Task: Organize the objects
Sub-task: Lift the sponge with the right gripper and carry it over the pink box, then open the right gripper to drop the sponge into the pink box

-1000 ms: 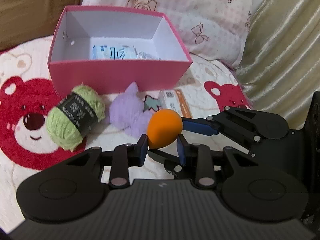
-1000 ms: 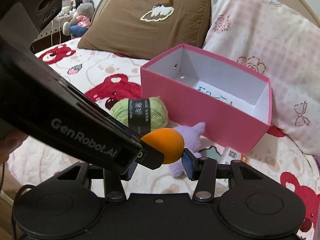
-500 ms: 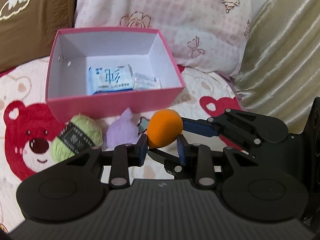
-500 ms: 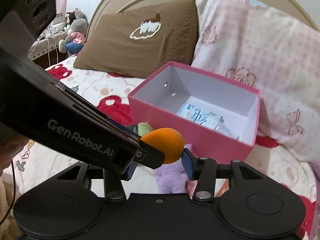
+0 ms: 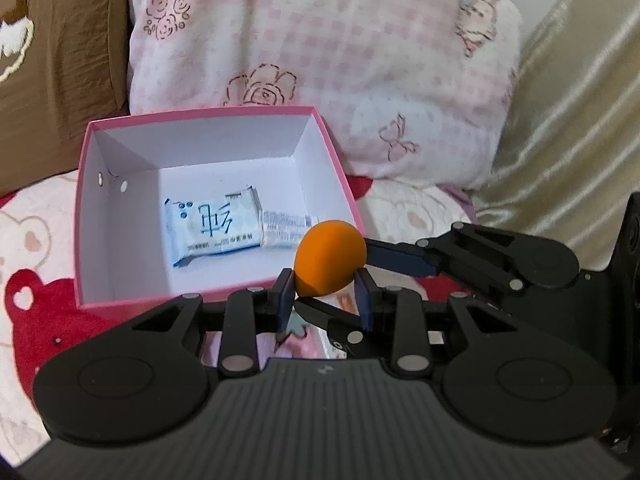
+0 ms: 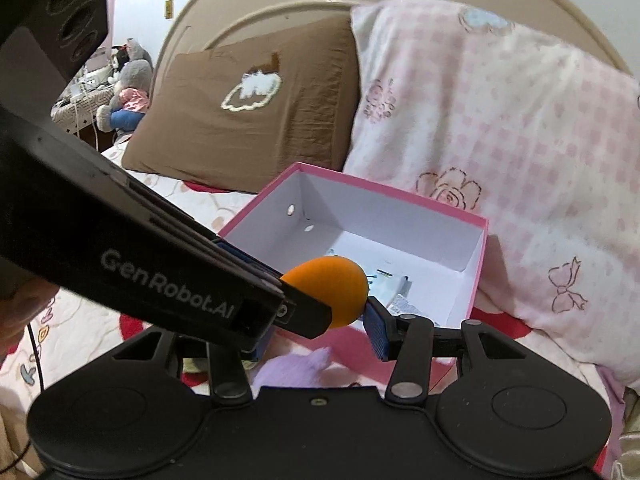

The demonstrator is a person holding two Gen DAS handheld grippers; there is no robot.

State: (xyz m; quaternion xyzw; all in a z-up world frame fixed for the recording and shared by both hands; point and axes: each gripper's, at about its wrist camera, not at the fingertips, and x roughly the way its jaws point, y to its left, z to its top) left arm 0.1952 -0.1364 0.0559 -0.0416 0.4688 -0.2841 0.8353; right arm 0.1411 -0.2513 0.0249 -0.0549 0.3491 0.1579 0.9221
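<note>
An orange egg-shaped sponge (image 5: 329,257) is pinched by both grippers at once. My left gripper (image 5: 323,294) is shut on its lower part. My right gripper (image 6: 320,322) is shut on it from the side; one of its fingers (image 5: 400,257) shows in the left wrist view. The sponge (image 6: 330,294) hangs above the near right corner of an open pink box (image 5: 94,216) with white walls. Inside lie a blue-and-white tissue pack (image 5: 214,230) and a small white sachet (image 5: 282,232). The box (image 6: 478,276) also shows in the right wrist view.
The box sits on a bear-print bedspread (image 5: 28,240). A pink checked pillow (image 5: 340,48) and a brown pillow (image 6: 248,104) lean behind it. A purple plush (image 6: 296,368) lies in front of the box, mostly hidden. A gold curtain (image 5: 580,112) hangs at right.
Both grippers have risen and moved forward with the sponge, from in front of the box to above its near corner. The green yarn and purple plush have dropped out of the left view.
</note>
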